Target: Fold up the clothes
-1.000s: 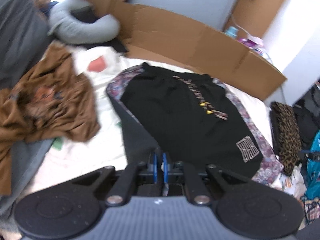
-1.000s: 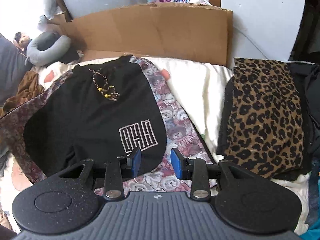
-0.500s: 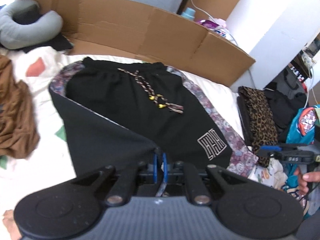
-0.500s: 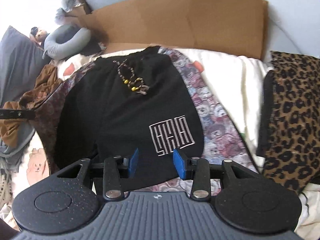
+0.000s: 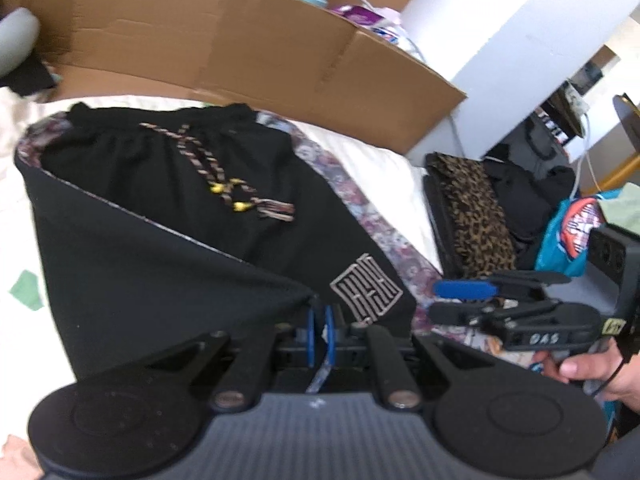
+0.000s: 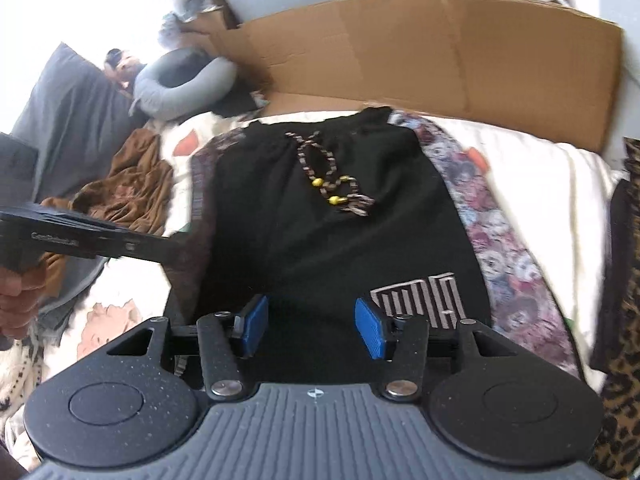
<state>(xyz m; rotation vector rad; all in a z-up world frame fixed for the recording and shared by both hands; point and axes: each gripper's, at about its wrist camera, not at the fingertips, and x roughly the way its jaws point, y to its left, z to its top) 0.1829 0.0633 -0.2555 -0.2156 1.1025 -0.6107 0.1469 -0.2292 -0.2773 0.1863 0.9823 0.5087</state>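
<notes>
Black shorts [image 5: 192, 184] lay flat on the bed [image 5: 384, 164], waistband toward the cardboard [image 5: 248, 44]. Left tongs [image 5: 319, 330] were pinched tight on a lifted black fabric edge, pulled across the shorts. Right tongs [image 6: 308, 326] were spread wide, holding nothing, above the hem.

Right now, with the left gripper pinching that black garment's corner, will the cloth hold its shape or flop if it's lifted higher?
Probably flop: the black garment drapes slack from the left gripper. It seems light, since one pinch lifts the flap. The beaded drawstring lies loose and may slide.
</notes>
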